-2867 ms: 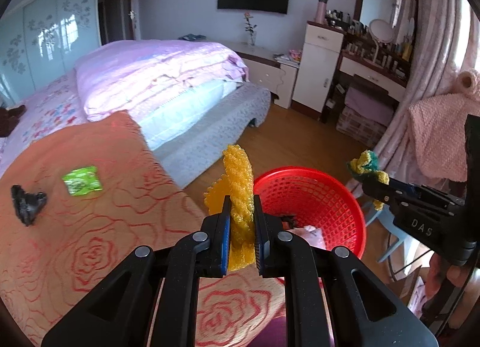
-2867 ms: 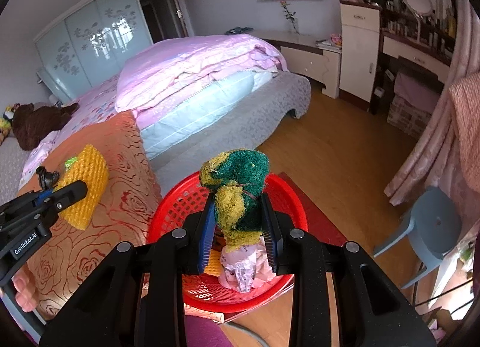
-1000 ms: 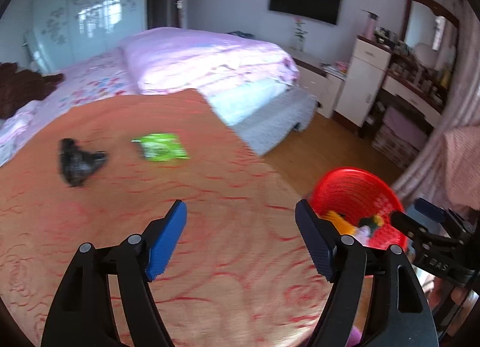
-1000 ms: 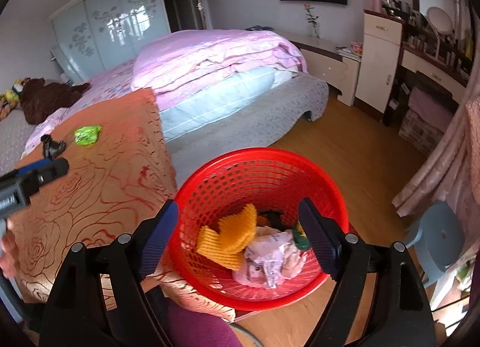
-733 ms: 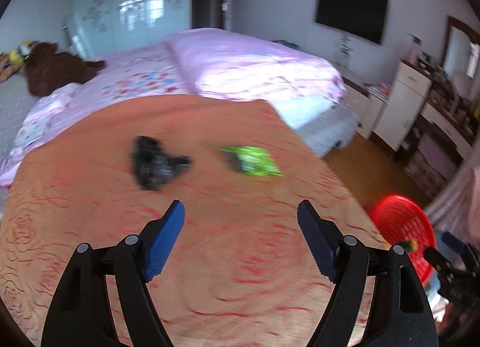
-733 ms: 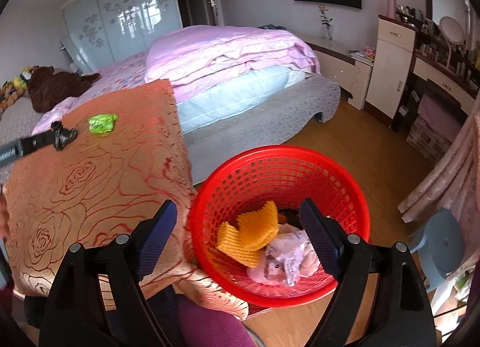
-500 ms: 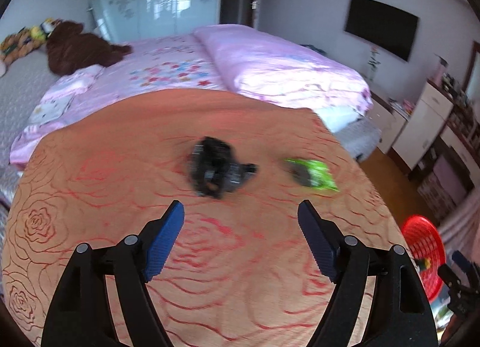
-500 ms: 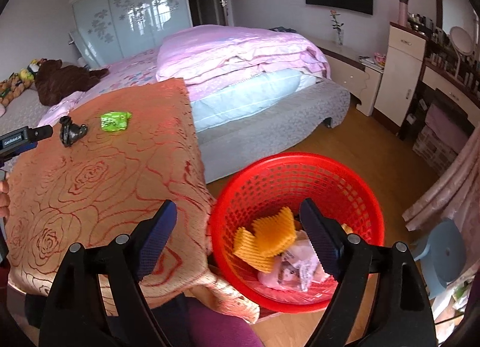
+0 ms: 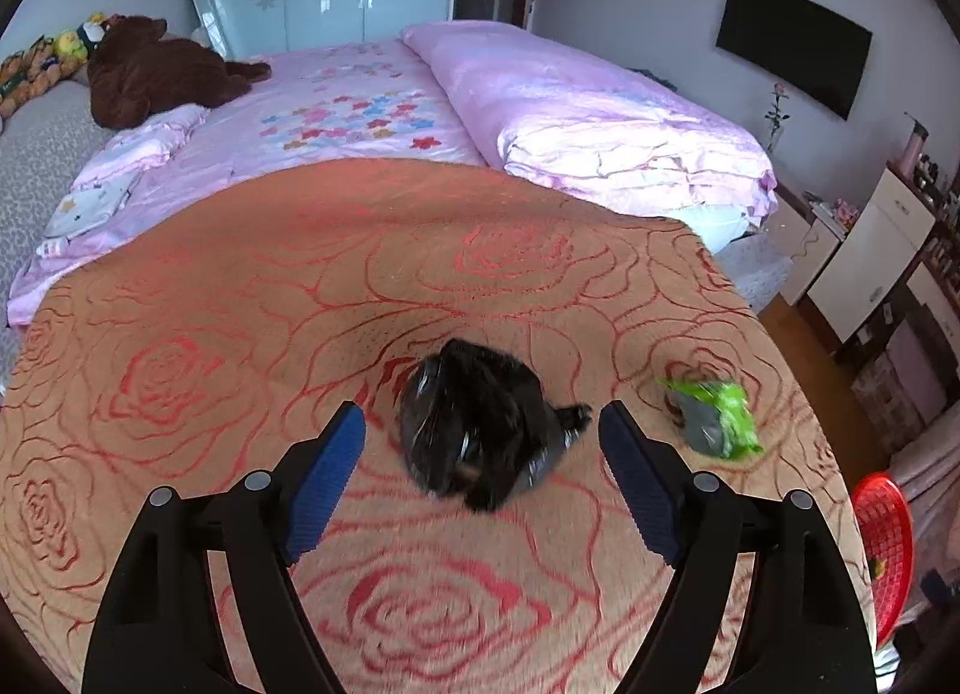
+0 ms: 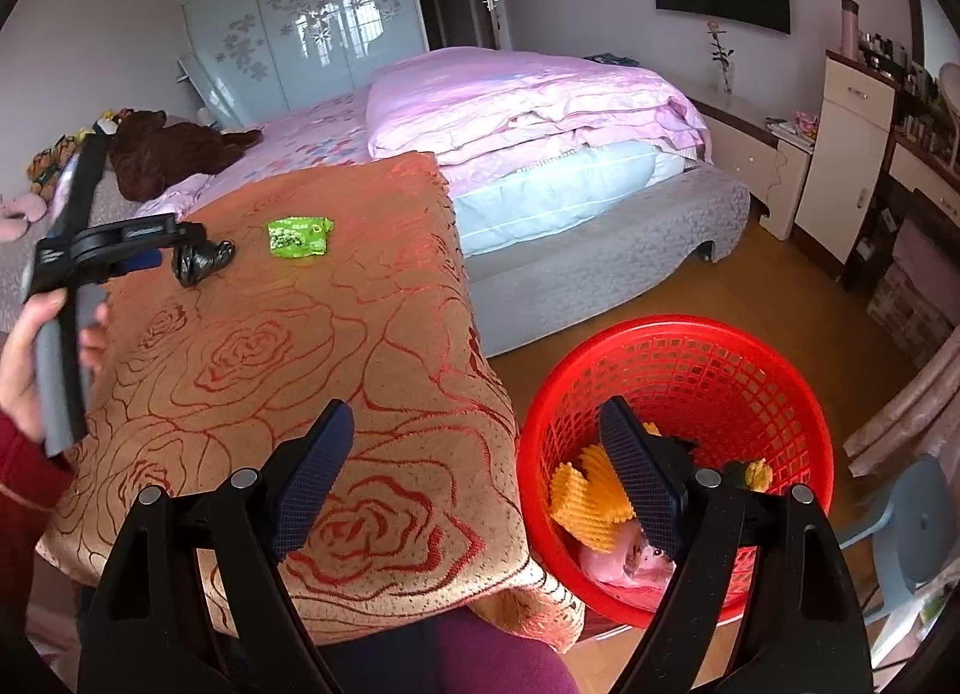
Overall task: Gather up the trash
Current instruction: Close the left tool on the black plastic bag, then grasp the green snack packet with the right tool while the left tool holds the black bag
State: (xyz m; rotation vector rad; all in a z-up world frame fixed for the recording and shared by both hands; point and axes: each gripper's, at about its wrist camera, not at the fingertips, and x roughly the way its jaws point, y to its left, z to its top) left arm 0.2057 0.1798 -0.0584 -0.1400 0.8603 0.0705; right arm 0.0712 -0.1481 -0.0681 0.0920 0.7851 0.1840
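Two pieces remained on the counter [image 9: 240,286]: with the left gripper [image 9: 480,442] spread wide, a black bag [image 9: 480,424] lay between its jaws, unpinched; it should lower squarely before closing.

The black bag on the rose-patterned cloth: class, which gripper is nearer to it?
Left. The left gripper is open right at the black bag, which lies between its blue pads. The right gripper hangs open over the cloth's near edge beside the red basket.
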